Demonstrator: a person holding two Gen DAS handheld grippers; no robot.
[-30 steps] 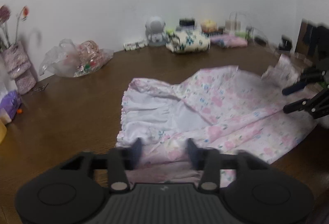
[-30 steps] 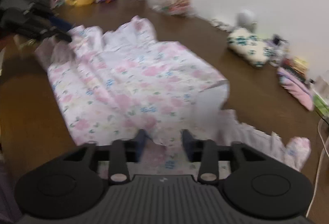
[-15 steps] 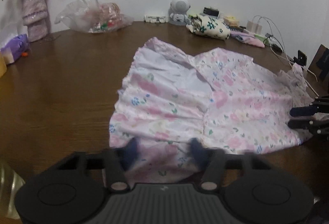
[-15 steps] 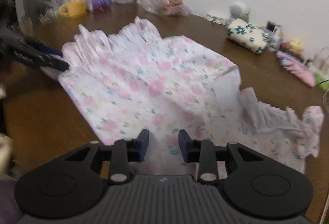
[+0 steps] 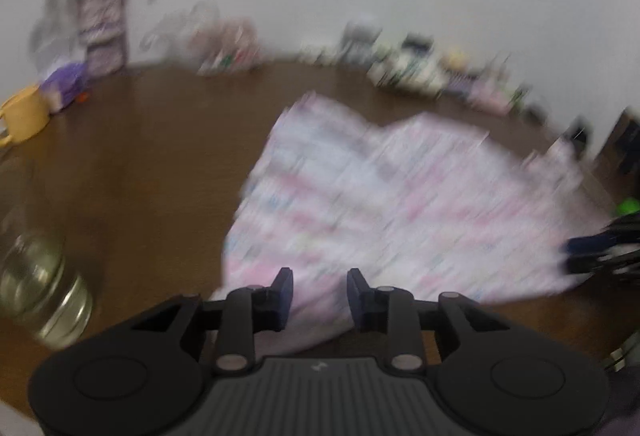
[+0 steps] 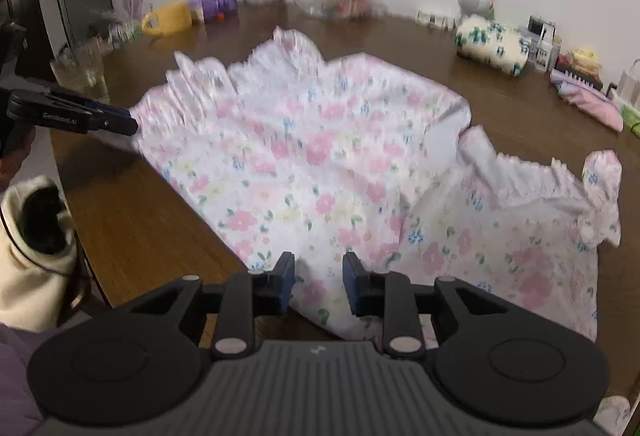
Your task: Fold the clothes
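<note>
Both grippers drew back (jaws parted) over garment (image 6: 320,156).

Black ribbed tongs (image 6: 319,272) with silver pivot screws, round side discs and dark blue finger pads (image 6: 287,276).

The floral garment (image 6: 320,156) now lies flatter and more spread in front of the right gripper (image 6: 319,284). The left gripper (image 5: 319,296) is now over its near hem.
</note>
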